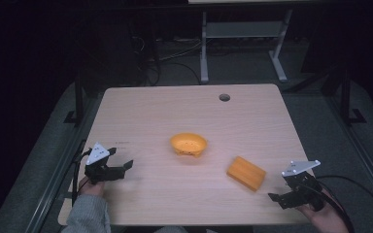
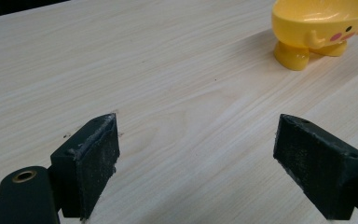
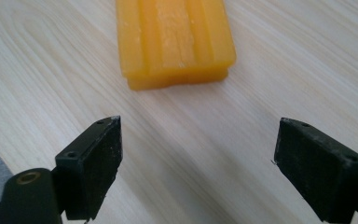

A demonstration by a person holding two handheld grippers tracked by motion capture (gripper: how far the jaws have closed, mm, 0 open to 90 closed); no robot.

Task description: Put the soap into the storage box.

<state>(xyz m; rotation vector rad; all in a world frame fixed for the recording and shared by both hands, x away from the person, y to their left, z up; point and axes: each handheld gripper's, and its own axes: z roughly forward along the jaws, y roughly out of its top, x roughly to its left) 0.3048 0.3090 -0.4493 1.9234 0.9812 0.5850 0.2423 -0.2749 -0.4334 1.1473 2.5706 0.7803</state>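
A: From the high view, which gripper is sitting nearer the flat orange ridged plastic block (image 1: 245,173)?

B: The right gripper (image 1: 278,198); the block is lying near the front-right corner of the pale wooden table (image 1: 175,111), its long axis running diagonally. The left gripper (image 1: 127,165) is waiting near the front-left edge.

A: And the left gripper view?

B: Jaws spread, nothing between them; the yellow footed plastic bowl (image 2: 324,28) is sitting ahead to the right, bare wood between.

A: Right gripper view?

B: Jaws are gaping wide and empty, and the block (image 3: 173,39) is lying straight ahead, pointing away.

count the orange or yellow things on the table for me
2. The yellow bowl stands near the table's middle, ahead of the left tool. The orange block lies flat to its right, just ahead of the open right tool.
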